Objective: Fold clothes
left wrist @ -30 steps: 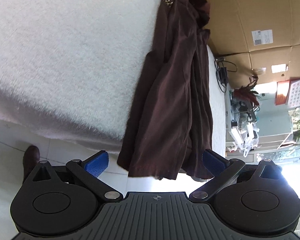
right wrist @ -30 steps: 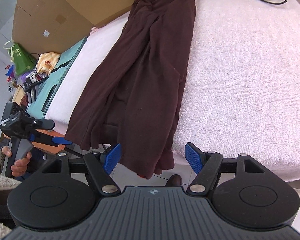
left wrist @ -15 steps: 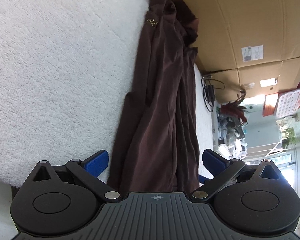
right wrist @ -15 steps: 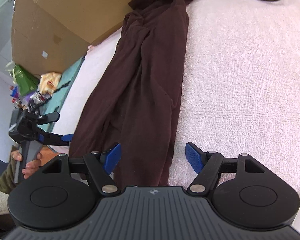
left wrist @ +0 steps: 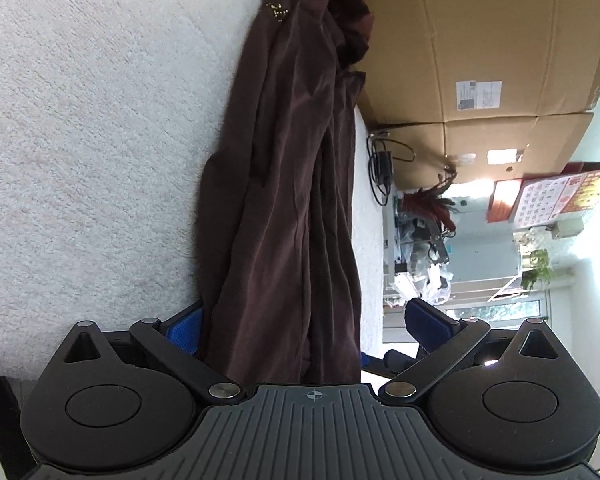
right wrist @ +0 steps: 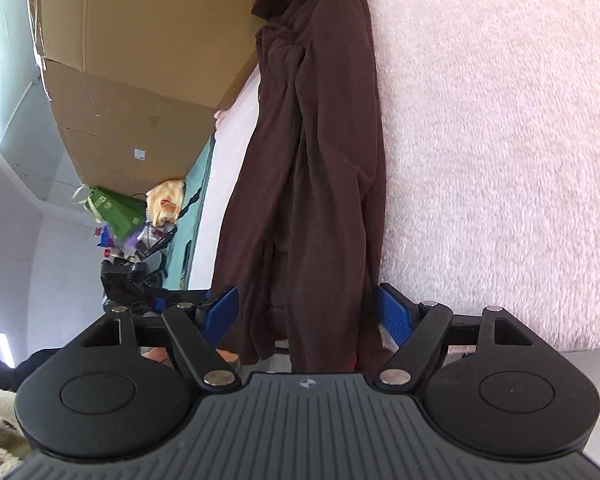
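Straddling the brown garment's (right wrist: pixel 316 184) hem at lower centre, both the right gripper (right wrist: pixel 310 316) and the left gripper (left wrist: pixel 308 328) gape wide, the right's jaws having just been opening, probably to pinch its corners.

Left gripper (left wrist: pixel 302 328): matte black housing with a ribbed grey centre plate bearing a small crosshair mark. Two round black hubs flank the plate. Angled black link arms pivot on silver round-head screws. The fingers (left wrist: pixel 430 320) carry blue textured pads.

Right gripper (right wrist: pixel 308 312): identical build, black body, ribbed grey plate, crosshair mark, silver pivot screws, triangular cut-outs in the outer arms, blue ridged fingers (right wrist: pixel 392 314).
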`<act>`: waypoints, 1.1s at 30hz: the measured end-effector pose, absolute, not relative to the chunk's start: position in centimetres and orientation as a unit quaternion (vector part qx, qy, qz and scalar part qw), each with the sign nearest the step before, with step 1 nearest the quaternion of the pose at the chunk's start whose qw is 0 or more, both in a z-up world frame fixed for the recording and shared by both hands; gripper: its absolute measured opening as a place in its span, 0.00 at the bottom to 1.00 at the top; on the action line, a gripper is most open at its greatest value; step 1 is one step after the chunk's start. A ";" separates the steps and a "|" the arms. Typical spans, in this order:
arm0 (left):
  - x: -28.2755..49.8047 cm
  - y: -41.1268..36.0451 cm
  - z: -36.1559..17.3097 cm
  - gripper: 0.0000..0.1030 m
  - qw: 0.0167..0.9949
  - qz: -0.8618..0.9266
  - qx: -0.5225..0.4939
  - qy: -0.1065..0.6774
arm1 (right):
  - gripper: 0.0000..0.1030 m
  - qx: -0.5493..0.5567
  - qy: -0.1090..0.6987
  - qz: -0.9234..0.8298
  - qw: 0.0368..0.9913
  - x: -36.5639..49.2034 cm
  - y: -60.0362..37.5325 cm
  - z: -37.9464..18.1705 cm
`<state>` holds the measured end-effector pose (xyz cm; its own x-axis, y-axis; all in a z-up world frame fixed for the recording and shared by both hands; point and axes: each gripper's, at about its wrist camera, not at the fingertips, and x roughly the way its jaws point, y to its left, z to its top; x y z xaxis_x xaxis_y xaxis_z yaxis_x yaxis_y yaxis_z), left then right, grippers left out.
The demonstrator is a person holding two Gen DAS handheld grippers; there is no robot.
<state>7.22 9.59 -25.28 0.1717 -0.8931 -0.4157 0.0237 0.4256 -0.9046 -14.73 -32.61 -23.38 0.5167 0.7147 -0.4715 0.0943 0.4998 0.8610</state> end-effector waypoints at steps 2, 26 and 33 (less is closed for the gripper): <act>7.5 8.8 -25.2 1.00 0.642 -0.360 -0.404 0.543 | 0.77 0.465 0.435 0.215 0.740 -14.1 -32.2 -23.6; 6.6 7.5 -24.4 1.00 0.639 -0.377 -0.386 0.548 | 0.43 0.460 0.442 0.243 0.731 -13.4 -29.6 -24.6; 6.5 6.5 -23.8 0.97 0.655 -0.371 -0.358 0.552 | 0.34 0.453 0.453 0.230 0.733 -13.6 -29.4 -24.8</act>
